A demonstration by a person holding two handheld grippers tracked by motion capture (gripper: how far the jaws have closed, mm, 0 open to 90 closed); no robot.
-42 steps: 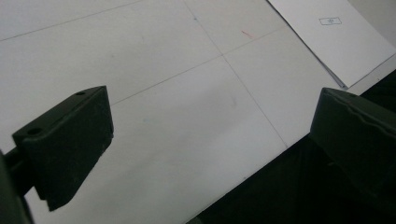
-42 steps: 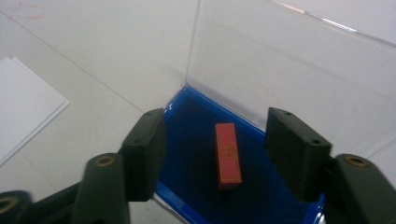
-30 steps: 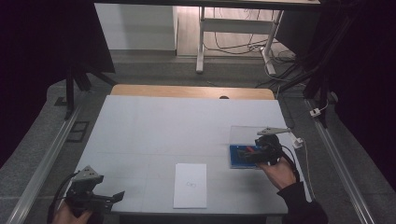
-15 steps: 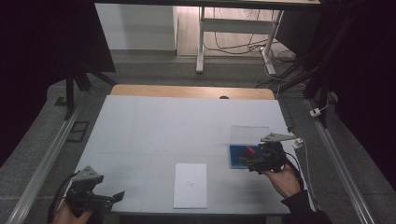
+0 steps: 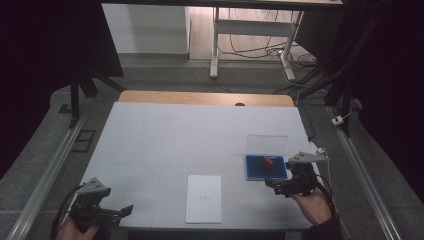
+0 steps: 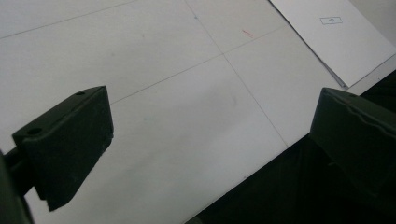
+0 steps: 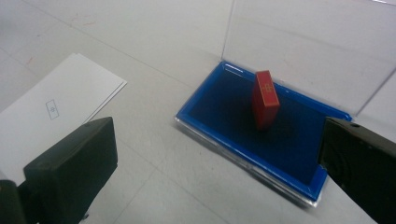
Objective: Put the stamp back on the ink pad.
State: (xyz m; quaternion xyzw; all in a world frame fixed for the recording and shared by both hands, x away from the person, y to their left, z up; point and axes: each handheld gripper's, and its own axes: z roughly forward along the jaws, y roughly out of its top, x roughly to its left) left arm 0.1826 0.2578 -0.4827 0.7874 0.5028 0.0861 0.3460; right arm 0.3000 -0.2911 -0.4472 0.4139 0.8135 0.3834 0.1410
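Your left gripper [image 5: 112,212] sits at the table's [image 5: 165,135] near-left corner, jaws spread wide and empty. At its two o'clock lies the paper [image 5: 204,198], flat at the near edge. Your right gripper [image 5: 279,184] is at four o'clock of the blue tray [image 5: 256,172]; its jaws have just been opening, now released with nothing between them. The red stamp [image 7: 265,99] stands upright in the tray, clear lid [image 5: 266,144] raised behind it. Nothing blocks the way.
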